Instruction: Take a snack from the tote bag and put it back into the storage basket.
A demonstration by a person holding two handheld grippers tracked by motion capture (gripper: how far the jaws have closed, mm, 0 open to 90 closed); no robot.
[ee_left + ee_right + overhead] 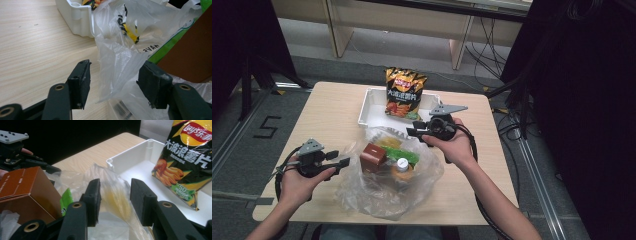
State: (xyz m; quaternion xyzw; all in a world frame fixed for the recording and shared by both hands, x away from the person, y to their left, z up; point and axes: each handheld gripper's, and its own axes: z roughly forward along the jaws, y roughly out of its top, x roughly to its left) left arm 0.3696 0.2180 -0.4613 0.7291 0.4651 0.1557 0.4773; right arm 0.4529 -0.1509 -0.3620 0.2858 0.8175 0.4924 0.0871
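Your left tool gapes around the plastic bag's edge, unclamped; your right tool, half-open, straddles its far rim. Pinch only film, then spread evenly.

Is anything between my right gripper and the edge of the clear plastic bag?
Nothing visible. The right gripper has its jaws open astride a raised fold of the clear plastic bag, with the white bin and chip bag behind it.

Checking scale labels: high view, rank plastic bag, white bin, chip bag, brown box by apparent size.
1. plastic bag
2. white bin, partly hidden by the chip bag, so close to the first
3. chip bag
4. brown box
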